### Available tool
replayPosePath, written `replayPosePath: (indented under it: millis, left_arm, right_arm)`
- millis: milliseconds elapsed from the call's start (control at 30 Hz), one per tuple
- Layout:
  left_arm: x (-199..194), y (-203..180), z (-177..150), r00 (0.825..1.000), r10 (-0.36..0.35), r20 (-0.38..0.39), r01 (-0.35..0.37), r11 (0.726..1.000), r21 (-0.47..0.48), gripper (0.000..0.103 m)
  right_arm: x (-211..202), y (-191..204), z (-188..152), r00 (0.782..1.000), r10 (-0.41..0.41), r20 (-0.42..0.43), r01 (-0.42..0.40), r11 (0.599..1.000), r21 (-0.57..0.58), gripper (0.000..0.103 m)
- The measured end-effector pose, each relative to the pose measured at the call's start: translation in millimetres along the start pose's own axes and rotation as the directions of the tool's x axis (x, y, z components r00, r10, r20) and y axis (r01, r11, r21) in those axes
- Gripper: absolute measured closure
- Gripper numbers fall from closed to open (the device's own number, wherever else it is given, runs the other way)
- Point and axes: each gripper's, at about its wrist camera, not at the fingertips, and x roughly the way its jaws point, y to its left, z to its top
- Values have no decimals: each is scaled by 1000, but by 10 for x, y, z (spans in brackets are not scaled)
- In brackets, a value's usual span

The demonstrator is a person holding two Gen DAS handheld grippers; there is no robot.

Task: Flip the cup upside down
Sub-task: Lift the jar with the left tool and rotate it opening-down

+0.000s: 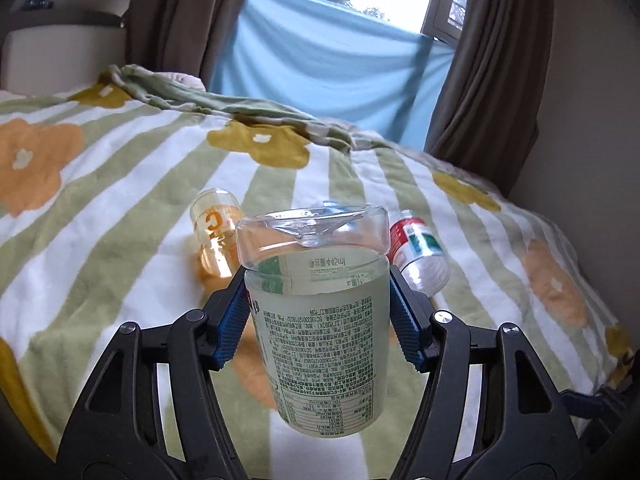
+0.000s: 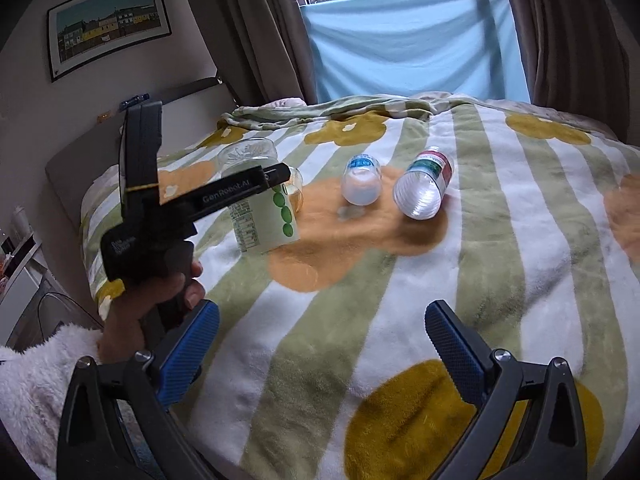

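Blue-padded fingers (image 1: pixel 231 320) of the left gripper (image 1: pixel 318 316) fill the bottom of the left wrist view, clamped on either side of the cup (image 1: pixel 320 312), a clear plastic one with a printed label. Its thick clear base points to the top of the frame and its printing reads inverted, so the turn looks done or nearly so. In the right wrist view the cup (image 2: pixel 260 216) appears at centre left, its mouth down at or just above the bed (image 2: pixel 500 240); I cannot tell if it touches. What seems left is to set it down and let go. Beyond it lie an orange cup (image 1: pixel 216 236), a small clear cup (image 2: pixel 361 185) and a bottle (image 2: pixel 425 188) on its side. At the bottom of its own view the right gripper (image 2: pixel 322 344) gapes wide, holding nothing.
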Motion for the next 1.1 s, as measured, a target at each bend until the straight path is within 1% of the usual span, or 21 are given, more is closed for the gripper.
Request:
replayPosePath:
  millis: [67,100,233,367,467,733,833,900,933,1000,1033,1100]
  left_arm:
    - [158,-53,-108,998,38,-57,-36,999,38,42]
    - [227,-45,-143,995,51,-82,-48,998,42,42]
    - [233,13,-222,992,62,-112,-59,998,28,42]
    - [250,-37,-176,977,68,-204,-51,995,90,42]
    - [228,-94,-160,967,73,-243,-43,991,126,42]
    - [247,-40,-89,939,59,-338,-25,994,106,42]
    - [256,-37,-72,921,48,-388,-8,994,105,42]
    - [284,-40,-81,901,40,-431,5,995,103,43]
    - [305,-36,-93,888,34,-458,12,995,98,43]
    - [331,-26,-122,873,30,-487,14,996,86,43]
    - [330,-22,-131,872,29,-489,14,996,84,43]
    - [294,-8,-115,885,22,-466,13,997,73,44]
  right_arm:
    - [-32,-13,-58,1000,-6,-14,6,1000,3,0]
    - [-49,-21,-82,1000,-8,-17,8,1000,5,0]
    - [-48,-60,-133,1000,-12,-28,12,1000,21,0]
    - [-3,-61,-107,1000,3,-23,-2,999,33,0]
    - [34,-44,-69,1000,22,-16,-21,999,38,0]
    - [54,3,-20,1000,14,-17,-14,1000,22,0]
    - [52,-23,-18,1000,14,-16,-14,999,29,0]
    - [54,-27,-20,1000,16,-15,-16,999,32,0]
    - [56,-23,-17,1000,17,-15,-16,999,32,0]
    - [60,-19,-17,1000,17,-16,-17,999,30,0]
    - [62,-16,-15,1000,18,-16,-18,999,29,0]
    - [61,-10,-15,1000,19,-16,-18,999,26,0]
